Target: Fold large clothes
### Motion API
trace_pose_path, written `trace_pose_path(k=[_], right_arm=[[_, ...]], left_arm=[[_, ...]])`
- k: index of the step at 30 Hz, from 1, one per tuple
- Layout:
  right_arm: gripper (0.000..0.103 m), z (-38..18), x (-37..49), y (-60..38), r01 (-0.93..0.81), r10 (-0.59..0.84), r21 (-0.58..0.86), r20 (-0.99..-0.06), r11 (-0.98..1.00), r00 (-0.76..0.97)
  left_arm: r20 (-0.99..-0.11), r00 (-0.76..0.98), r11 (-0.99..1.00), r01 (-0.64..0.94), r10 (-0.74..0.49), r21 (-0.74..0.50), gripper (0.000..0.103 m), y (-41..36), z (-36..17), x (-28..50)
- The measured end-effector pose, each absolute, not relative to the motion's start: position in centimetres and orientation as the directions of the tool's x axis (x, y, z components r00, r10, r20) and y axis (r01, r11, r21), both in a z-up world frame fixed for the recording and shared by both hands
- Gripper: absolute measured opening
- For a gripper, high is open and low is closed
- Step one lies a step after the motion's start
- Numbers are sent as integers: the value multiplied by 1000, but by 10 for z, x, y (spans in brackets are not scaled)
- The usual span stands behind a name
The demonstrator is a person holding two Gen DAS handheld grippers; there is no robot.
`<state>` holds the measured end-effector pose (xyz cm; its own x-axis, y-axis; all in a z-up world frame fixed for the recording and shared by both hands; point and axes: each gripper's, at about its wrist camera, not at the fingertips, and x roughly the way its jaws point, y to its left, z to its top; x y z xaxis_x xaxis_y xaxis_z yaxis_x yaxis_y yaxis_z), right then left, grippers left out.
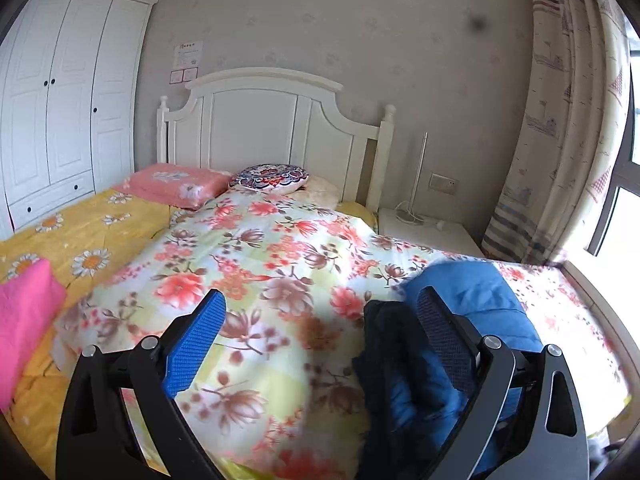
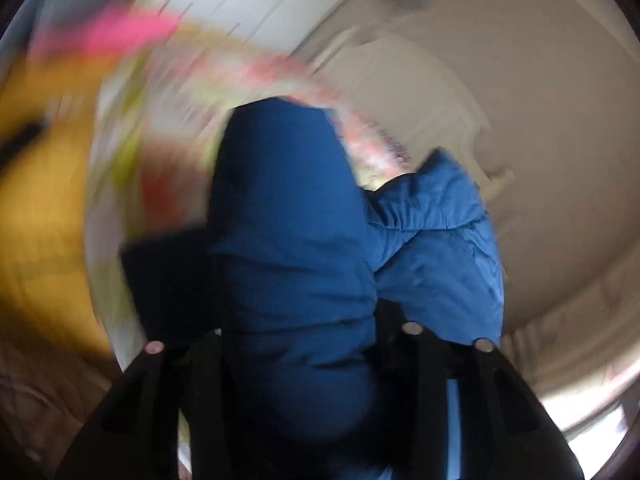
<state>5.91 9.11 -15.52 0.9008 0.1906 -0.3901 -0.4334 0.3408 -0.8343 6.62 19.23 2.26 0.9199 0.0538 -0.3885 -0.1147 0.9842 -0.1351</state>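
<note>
Blue puffer jacket (image 2: pixel 296 248) bulges between the pads of your right gripper (image 2: pixel 298 344), clamped on it above the floral quilt (image 1: pixel 256 264), while your left gripper (image 1: pixel 320 344) gapes wide, holding nothing.

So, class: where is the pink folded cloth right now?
In the left wrist view, the pink cloth lies at the far left, on the yellow daisy sheet.

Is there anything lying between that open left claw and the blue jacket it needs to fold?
Nothing visible. The left gripper hangs open over the floral quilt, and the blue jacket already lies against its right-hand finger, with only bare quilt between the fingers.
</note>
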Motion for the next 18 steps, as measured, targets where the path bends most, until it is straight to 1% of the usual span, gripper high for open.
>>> trace_pose_path(k=[1,3,6,8,11,13,15,16,17,18], right_arm=[[42,-158,57,94,-424,179,-840,-385,339,906],[43,-150,62,87,-452,187,-808,-411,377,892],[45,-154,58,86,-432,183,-821,-391,373,902],[45,-157,58,88,-407,176,-840,-367,360,913],[45,-162,51,91,-397,185,-843,-352,363,917],[46,-163,45,87,-388,192,-846,-340,365,921],[49,-165,38,81,-402,206,-851,-349,339,914],[51,-164,21,77,-434,220,-843,-379,318,899],[52,-159,16,70,-483,246,-822,-423,300,872],[56,-153,10,59,-540,289,-790,-466,289,836]], left_arm=[[-397,917,987,-89,29,-133,93,191,23,68],[-423,905,992,-6,-48,-123,94,176,22,78],[-475,864,986,135,-167,-101,96,136,19,112],[-531,814,969,238,-233,-61,96,97,17,146],[-629,743,955,297,-231,1,96,51,2,196],[-671,723,954,288,-164,77,96,33,-19,221],[-722,682,961,262,-119,89,98,31,-53,240],[-712,691,964,257,-130,73,99,35,-63,240],[-682,717,968,246,-143,56,99,41,-70,235],[-670,730,972,231,-138,51,99,46,-72,231]])
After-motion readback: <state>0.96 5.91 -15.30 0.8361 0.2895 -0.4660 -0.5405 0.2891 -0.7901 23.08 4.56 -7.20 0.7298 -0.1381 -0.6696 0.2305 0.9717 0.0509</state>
